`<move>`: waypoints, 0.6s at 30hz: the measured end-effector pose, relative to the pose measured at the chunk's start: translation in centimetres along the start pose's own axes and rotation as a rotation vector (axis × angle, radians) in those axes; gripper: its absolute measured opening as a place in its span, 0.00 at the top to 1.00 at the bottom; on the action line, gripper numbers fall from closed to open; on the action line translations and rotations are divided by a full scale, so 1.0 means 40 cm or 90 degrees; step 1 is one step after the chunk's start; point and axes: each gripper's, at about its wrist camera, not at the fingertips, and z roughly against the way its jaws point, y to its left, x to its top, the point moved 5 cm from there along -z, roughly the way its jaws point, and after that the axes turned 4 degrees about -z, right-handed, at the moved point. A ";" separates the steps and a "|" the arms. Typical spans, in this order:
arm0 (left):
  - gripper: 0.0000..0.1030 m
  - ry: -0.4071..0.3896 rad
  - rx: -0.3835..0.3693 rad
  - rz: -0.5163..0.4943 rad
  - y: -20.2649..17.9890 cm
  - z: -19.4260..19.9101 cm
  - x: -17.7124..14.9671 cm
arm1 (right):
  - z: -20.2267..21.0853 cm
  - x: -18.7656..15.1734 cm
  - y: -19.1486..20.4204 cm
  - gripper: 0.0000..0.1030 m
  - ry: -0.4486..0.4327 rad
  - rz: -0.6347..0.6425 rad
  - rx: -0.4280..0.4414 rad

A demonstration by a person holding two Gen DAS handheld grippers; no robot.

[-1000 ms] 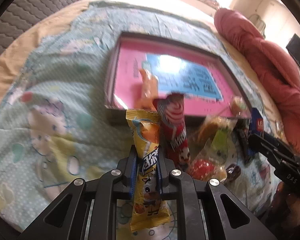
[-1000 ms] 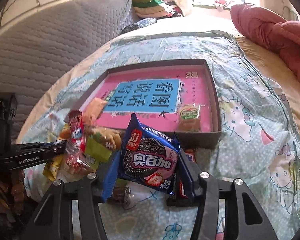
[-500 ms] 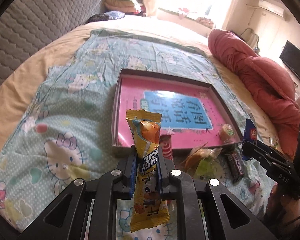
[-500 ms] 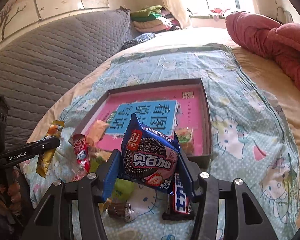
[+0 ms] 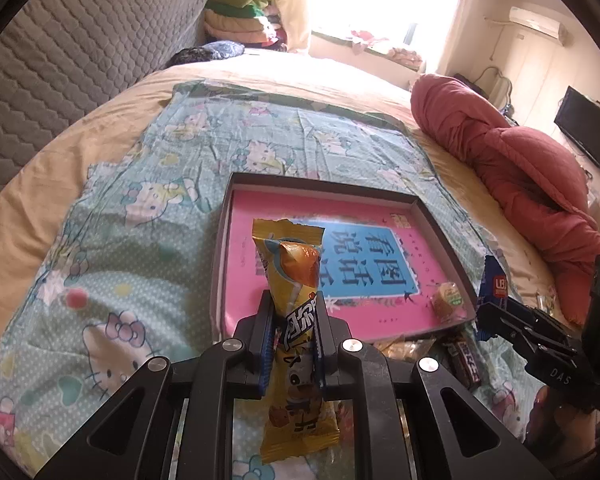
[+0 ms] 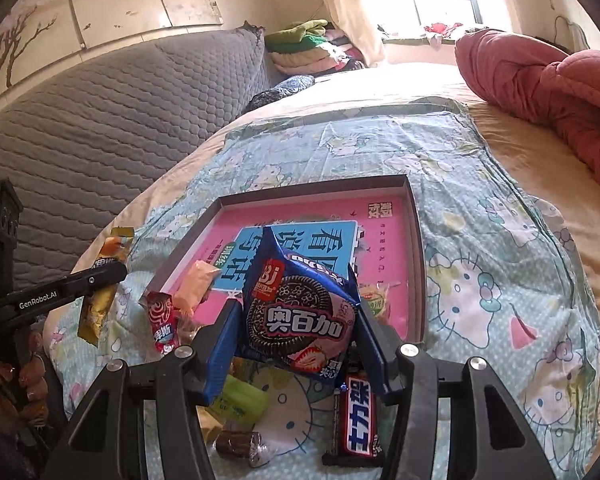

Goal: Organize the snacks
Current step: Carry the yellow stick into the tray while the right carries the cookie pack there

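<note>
My left gripper [image 5: 291, 300] is shut on a long yellow snack packet [image 5: 290, 280], held upright above the near edge of a shallow box [image 5: 320, 184] with a pink and blue floor. My right gripper [image 6: 296, 304] is shut on a blue packet of chocolate sandwich cookies [image 6: 300, 312], also lifted just in front of the box [image 6: 418, 248]. Inside the box lie a small round wrapped snack [image 5: 446, 296] and an orange packet [image 6: 196, 284]. The left gripper [image 6: 112, 270] with its yellow packet [image 6: 98, 304] shows at the left of the right wrist view.
Loose snacks lie on the cartoon-cat sheet before the box: a red packet [image 6: 162, 322], a green packet [image 6: 240, 398], a dark blue chocolate bar [image 6: 358, 416] and a small brown wrapped piece [image 6: 238, 444]. A red quilt [image 5: 520, 176] lies at the right; a grey quilted headboard [image 6: 100, 120] at the left.
Both grippers have risen with their packets and tilted up, so the box and the loose snacks sit lower and farther off. Neither grip has altered.
</note>
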 end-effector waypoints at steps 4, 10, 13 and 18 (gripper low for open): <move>0.84 -0.006 -0.004 -0.004 -0.012 -0.008 0.014 | 0.000 0.012 -0.008 0.46 -0.008 -0.005 0.002; 0.84 -0.006 -0.010 -0.007 -0.022 -0.026 0.027 | -0.007 0.027 -0.021 0.46 -0.011 -0.011 0.001; 0.84 -0.008 -0.012 -0.009 -0.026 -0.034 0.034 | -0.010 0.035 -0.022 0.46 -0.016 -0.005 -0.003; 0.84 -0.015 -0.017 -0.018 -0.037 -0.049 0.045 | -0.023 0.047 -0.020 0.46 -0.016 0.007 -0.006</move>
